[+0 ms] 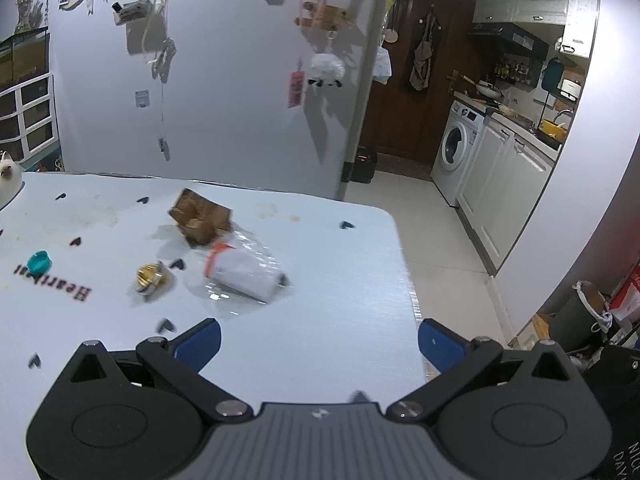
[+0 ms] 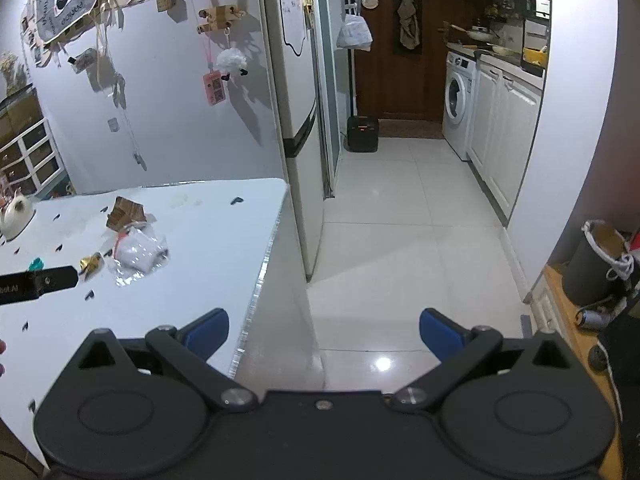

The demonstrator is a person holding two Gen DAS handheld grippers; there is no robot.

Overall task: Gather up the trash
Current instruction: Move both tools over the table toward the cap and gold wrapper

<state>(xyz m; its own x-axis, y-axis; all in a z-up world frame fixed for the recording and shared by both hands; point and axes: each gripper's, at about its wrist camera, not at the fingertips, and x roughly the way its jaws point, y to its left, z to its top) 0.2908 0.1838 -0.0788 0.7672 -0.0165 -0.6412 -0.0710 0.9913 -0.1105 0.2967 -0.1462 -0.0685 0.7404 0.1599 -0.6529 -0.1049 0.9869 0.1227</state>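
Left wrist view: a white table [image 1: 328,280], printed with small black hearts and the upside-down word "Heartbeat" in part, carries all the trash in a loose cluster near its middle. Largest is a clear plastic bag [image 1: 244,272] holding a white roll-like packet with an orange-red band at one end; its long axis runs from upper left to lower right, banded end toward the wall. Touching its far end lies a crumpled brown cardboard box [image 1: 200,216], tilted on one corner. Just left of the bag sits a crushed gold foil wrapper [image 1: 150,276], and farther left, apart, a teal bottle cap [image 1: 39,262]. The left gripper [image 1: 320,344] hovers over the table's near edge with its blue pads spread wide, nothing between them. In the right wrist view the right gripper [image 2: 324,332] hangs past the table's corner over the tiled floor [image 2: 400,240] — jaws likewise wide apart and empty — with a dark bin [image 2: 596,264] at the far right.
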